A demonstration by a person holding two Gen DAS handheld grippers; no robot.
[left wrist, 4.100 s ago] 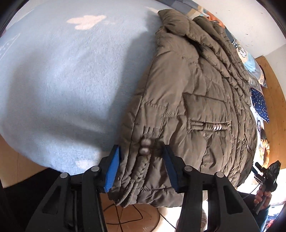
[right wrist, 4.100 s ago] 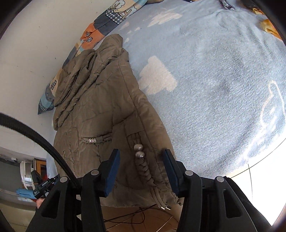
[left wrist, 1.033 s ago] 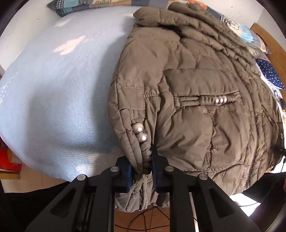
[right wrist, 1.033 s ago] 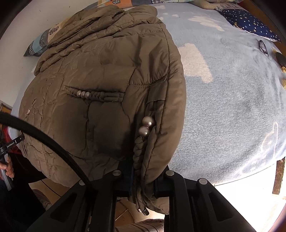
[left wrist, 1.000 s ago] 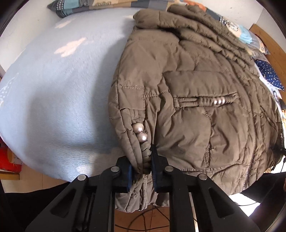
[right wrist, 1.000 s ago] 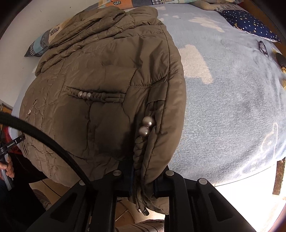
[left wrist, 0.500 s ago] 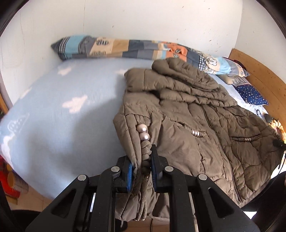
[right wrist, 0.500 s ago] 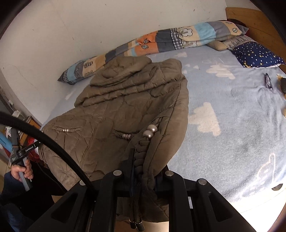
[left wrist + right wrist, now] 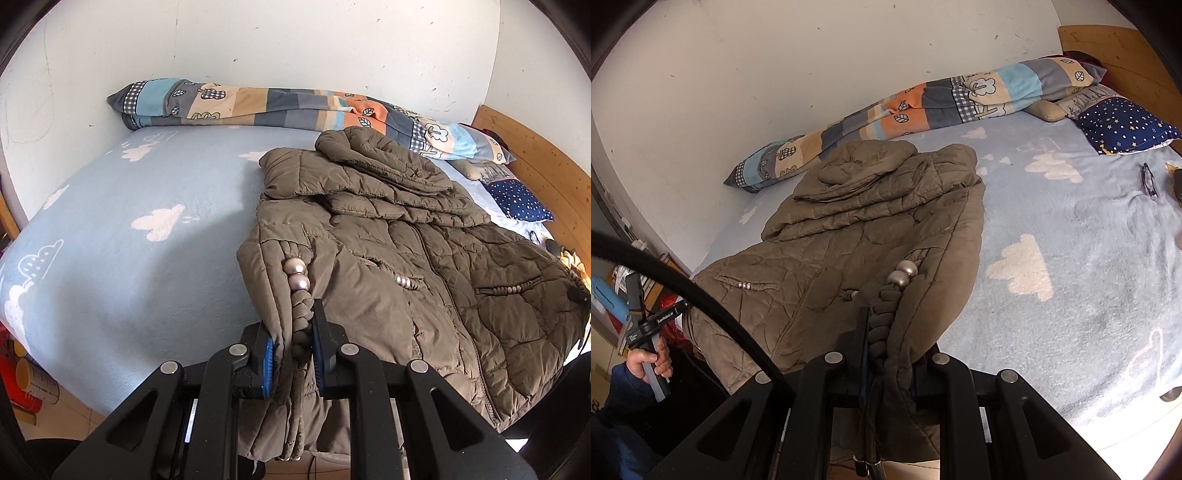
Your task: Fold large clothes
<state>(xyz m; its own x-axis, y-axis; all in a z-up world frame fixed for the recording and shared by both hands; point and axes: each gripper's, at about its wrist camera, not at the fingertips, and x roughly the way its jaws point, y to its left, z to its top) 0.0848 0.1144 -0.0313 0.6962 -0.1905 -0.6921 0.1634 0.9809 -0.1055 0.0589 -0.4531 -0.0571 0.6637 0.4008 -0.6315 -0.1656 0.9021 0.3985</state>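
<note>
A large olive-brown quilted jacket (image 9: 424,236) lies on the light blue bed, hood toward the wall; it also shows in the right wrist view (image 9: 857,229). My left gripper (image 9: 295,336) is shut on the jacket's hem corner by a braided cord with two silver beads (image 9: 295,275), lifting it off the bed. My right gripper (image 9: 890,354) is shut on the opposite hem corner, beside its own braided cord and beads (image 9: 903,273), also raised. The hem hangs down between each pair of fingers.
A patchwork rolled blanket (image 9: 258,103) lies along the wall. A navy star pillow (image 9: 1126,125) and glasses (image 9: 1148,179) are at the right of the light blue cloud-print blanket (image 9: 110,251). A wooden headboard (image 9: 546,166) stands at the right. The left hand holding its gripper (image 9: 646,332) shows at the bed's edge.
Both grippers, still shut on the hem corners, have lifted further and tilted up, drawing the lower edge of the jacket off the bed toward the hood end.
</note>
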